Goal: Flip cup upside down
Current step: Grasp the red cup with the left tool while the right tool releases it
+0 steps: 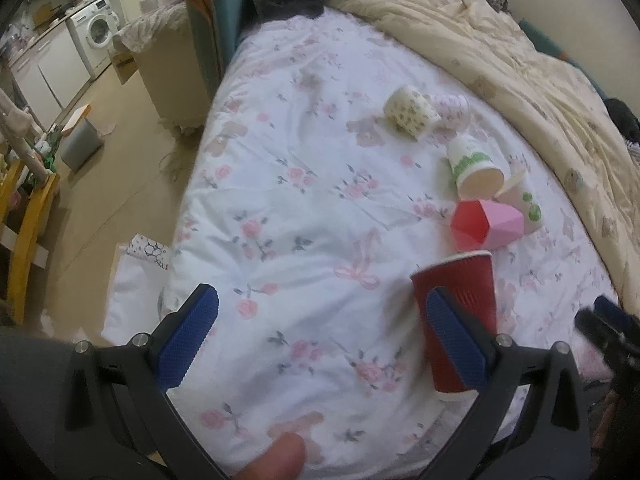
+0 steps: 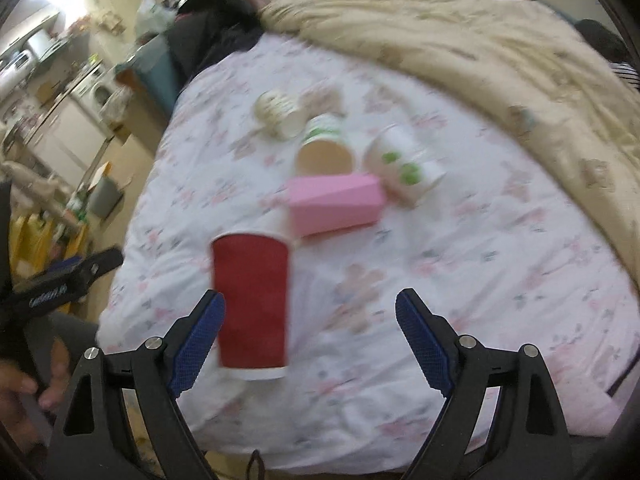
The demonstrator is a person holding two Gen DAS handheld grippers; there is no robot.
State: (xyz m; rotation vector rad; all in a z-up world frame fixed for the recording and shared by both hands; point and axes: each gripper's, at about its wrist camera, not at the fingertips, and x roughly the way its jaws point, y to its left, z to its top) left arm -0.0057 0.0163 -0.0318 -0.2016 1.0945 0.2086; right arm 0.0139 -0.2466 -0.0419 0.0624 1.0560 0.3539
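A red ribbed paper cup (image 1: 464,312) stands on the floral bedsheet, its wide rim on top; it also shows in the right wrist view (image 2: 252,304). My left gripper (image 1: 320,344) is open and empty, and its right finger (image 1: 456,344) is in front of the cup. My right gripper (image 2: 308,336) is open and empty, and its left finger (image 2: 196,344) is just beside the cup. The right gripper also shows in the left wrist view at the right edge (image 1: 608,328).
Several other cups lie on their sides farther back: a pink faceted one (image 1: 488,224), white ones with green print (image 1: 476,168), and a patterned one (image 1: 408,112). A beige duvet (image 1: 520,60) is piled at the right. The bed edge (image 1: 188,208) drops to the floor at the left.
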